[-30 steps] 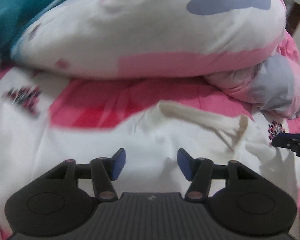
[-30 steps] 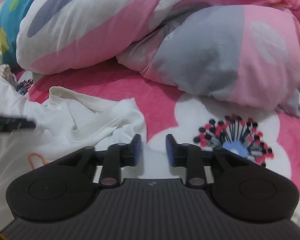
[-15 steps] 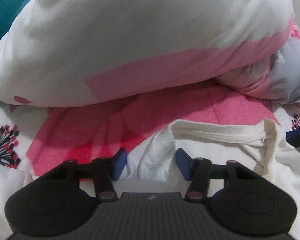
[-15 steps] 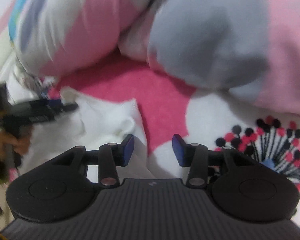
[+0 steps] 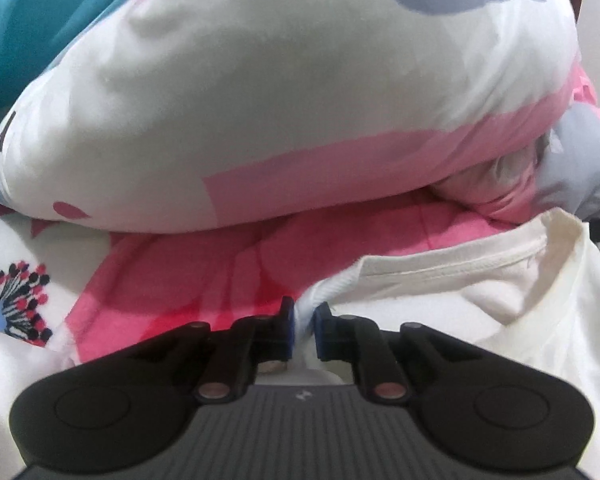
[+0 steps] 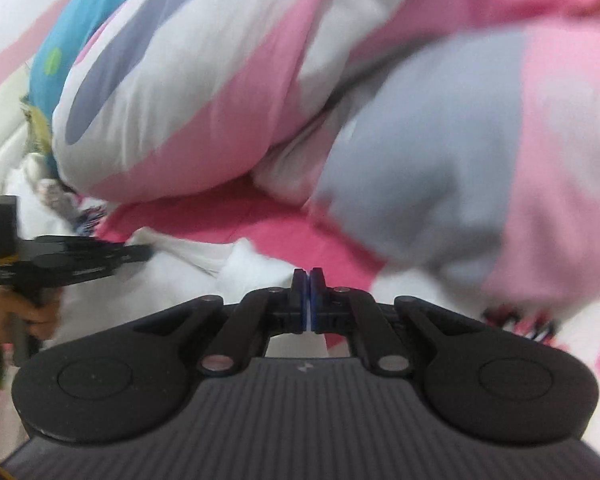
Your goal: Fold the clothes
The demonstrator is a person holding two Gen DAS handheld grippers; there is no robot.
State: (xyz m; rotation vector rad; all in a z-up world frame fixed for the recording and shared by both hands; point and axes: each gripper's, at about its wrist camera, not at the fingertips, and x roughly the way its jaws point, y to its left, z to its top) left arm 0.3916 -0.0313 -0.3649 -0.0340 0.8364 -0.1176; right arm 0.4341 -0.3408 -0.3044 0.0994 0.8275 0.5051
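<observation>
**Ana:** Two views, so start with the left wrist. What is the left gripper (image 5: 304, 330) doing?

**Ben:** Its jaws are closing, and the blue pads (image 5: 287, 332) pinch a bunched fold of the white garment (image 5: 440, 300). That fold is at the garment's corner nearest the gripper. The rest of the garment, with its stitched hem, spreads away on the side opposite the flower print (image 5: 14, 304), lying on the pink bedsheet (image 5: 204, 276). Beyond the garment a big rolled quilt (image 5: 280, 100) sits on the sheet.

**Ana:** And the right wrist view?

**Ben:** It is blurred. The right gripper (image 6: 309, 300) has its pads pressed together; a thin white sliver shows between them, and I read it as an edge of the white garment (image 6: 204, 268), which lies just past the fingertips. Across the garment, a hand (image 6: 16, 316) holds the left gripper (image 6: 138, 252) with its tip on the cloth. The quilt (image 6: 260, 92) fills the area behind the garment.
</observation>
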